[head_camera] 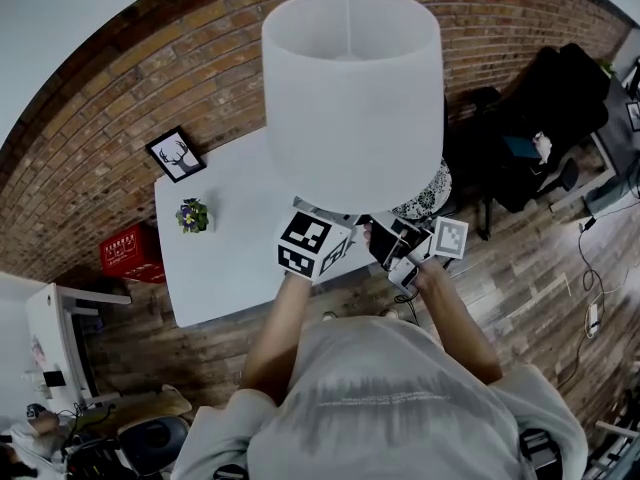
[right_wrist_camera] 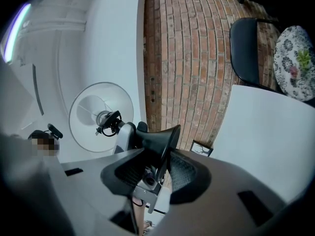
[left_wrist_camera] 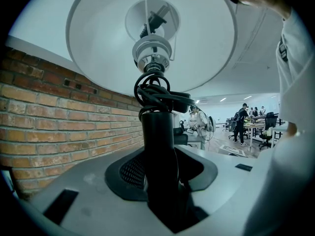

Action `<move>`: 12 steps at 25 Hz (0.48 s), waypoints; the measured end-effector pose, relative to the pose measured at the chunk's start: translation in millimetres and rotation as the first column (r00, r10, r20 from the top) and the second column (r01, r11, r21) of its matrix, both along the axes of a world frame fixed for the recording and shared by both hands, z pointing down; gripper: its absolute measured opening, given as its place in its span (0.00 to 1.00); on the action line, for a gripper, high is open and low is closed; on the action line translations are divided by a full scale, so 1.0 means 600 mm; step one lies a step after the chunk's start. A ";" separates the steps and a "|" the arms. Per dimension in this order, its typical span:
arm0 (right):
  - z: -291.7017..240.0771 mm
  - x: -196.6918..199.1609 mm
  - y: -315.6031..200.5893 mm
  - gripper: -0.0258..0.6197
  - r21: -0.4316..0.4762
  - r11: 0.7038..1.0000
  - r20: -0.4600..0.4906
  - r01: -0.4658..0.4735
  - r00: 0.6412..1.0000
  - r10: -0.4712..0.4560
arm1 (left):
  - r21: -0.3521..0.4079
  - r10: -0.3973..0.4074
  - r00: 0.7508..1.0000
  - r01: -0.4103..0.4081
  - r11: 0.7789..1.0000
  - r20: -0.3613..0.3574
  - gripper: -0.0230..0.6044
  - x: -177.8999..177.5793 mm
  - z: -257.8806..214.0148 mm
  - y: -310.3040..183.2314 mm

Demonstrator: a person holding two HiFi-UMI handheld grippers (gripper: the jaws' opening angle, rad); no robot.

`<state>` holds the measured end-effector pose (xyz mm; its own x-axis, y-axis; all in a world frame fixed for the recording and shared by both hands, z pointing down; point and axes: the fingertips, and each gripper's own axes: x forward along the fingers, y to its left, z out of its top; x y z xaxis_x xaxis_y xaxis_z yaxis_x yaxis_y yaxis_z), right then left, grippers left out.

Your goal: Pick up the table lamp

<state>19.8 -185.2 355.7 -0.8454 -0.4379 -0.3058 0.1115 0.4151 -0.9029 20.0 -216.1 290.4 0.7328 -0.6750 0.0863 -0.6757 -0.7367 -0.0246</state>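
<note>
The table lamp hangs in the air over the white table (head_camera: 215,268), its big white shade (head_camera: 352,98) filling the middle of the head view. My left gripper (head_camera: 312,245) is shut on the lamp's black stem (left_wrist_camera: 158,151), just below a coiled black cord (left_wrist_camera: 155,93) and the bulb socket under the shade (left_wrist_camera: 147,38). My right gripper (head_camera: 420,248) is shut on the lamp's flared black base (right_wrist_camera: 158,139), close to the right of the left one. In the right gripper view the shade (right_wrist_camera: 101,117) shows far left. The shade hides stem and base in the head view.
On the table stand a framed deer picture (head_camera: 176,154) and a small potted plant (head_camera: 192,215). A red crate (head_camera: 133,252) sits on the floor to the left. A patterned cushion (head_camera: 432,196) and black chairs (head_camera: 540,118) are on the right, before the brick wall.
</note>
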 end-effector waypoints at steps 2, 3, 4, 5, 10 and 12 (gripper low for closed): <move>0.003 -0.003 -0.001 0.26 -0.010 1.000 -0.003 0.000 1.000 0.000 | -0.006 -0.002 1.000 0.002 1.000 0.000 0.29 -0.003 0.003 -0.001; 0.005 -0.003 -0.001 0.26 -0.011 1.000 -0.004 0.000 1.000 0.000 | -0.008 -0.003 1.000 0.003 1.000 0.001 0.29 -0.004 0.004 -0.001; 0.006 -0.004 -0.001 0.26 -0.010 1.000 -0.005 0.002 1.000 -0.002 | -0.009 -0.004 1.000 0.004 1.000 0.002 0.29 -0.005 0.005 -0.002; 0.006 -0.004 -0.002 0.26 -0.008 1.000 -0.005 0.004 1.000 -0.004 | -0.009 -0.006 1.000 0.006 1.000 0.003 0.29 -0.005 0.006 -0.002; 0.008 -0.008 0.000 0.26 -0.008 1.000 -0.007 0.008 1.000 -0.008 | -0.016 -0.010 1.000 0.010 1.000 0.001 0.29 -0.008 0.010 -0.002; 0.009 -0.009 0.000 0.26 -0.006 1.000 -0.008 0.011 1.000 -0.011 | -0.018 -0.012 1.000 0.012 1.000 0.000 0.29 -0.011 0.011 -0.001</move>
